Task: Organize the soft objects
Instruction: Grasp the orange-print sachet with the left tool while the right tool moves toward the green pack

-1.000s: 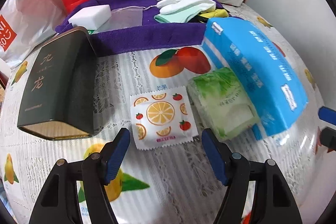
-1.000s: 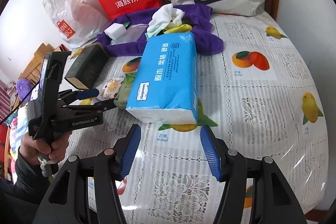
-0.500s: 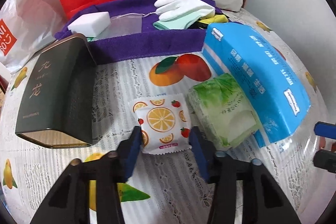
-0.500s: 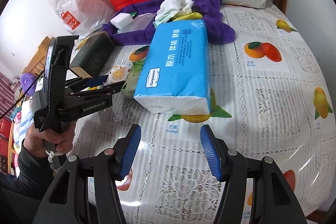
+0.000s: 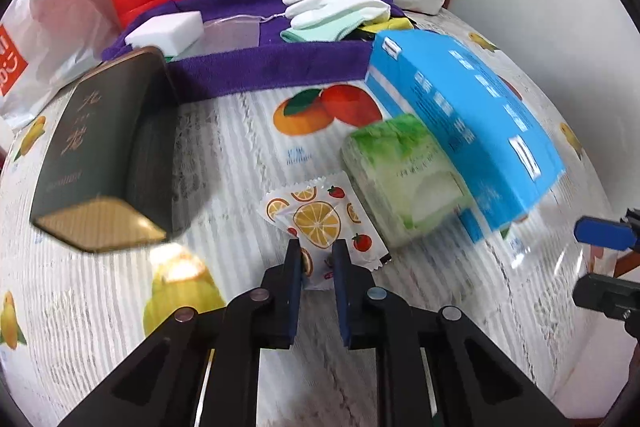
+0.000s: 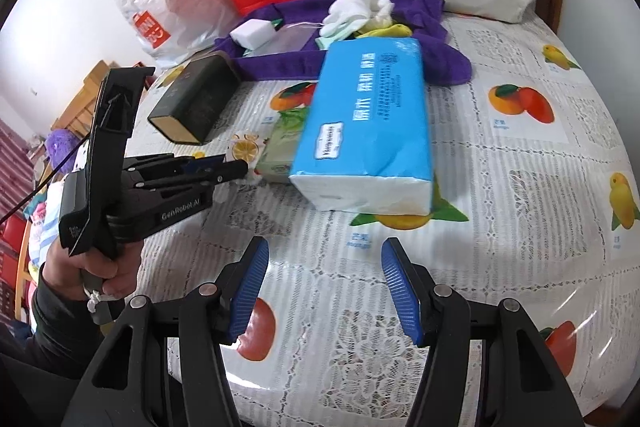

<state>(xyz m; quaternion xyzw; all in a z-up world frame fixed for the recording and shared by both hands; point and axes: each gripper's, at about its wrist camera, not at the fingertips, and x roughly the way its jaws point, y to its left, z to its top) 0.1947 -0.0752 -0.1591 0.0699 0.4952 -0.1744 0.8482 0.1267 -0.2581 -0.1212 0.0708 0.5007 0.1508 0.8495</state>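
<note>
Your left gripper (image 5: 316, 259) has just been closing and now pinches the near edge of the orange-print wet-wipe sachet (image 5: 320, 223), which lies on the fruit-print tablecloth (image 5: 240, 155) just left of the green tissue pack (image 5: 400, 179). That green pack sits against the left side of the blue tissue pack (image 6: 368, 119). Your right gripper (image 6: 324, 287) hangs about half open with nothing between its pads, on the near side of the blue pack.
</note>
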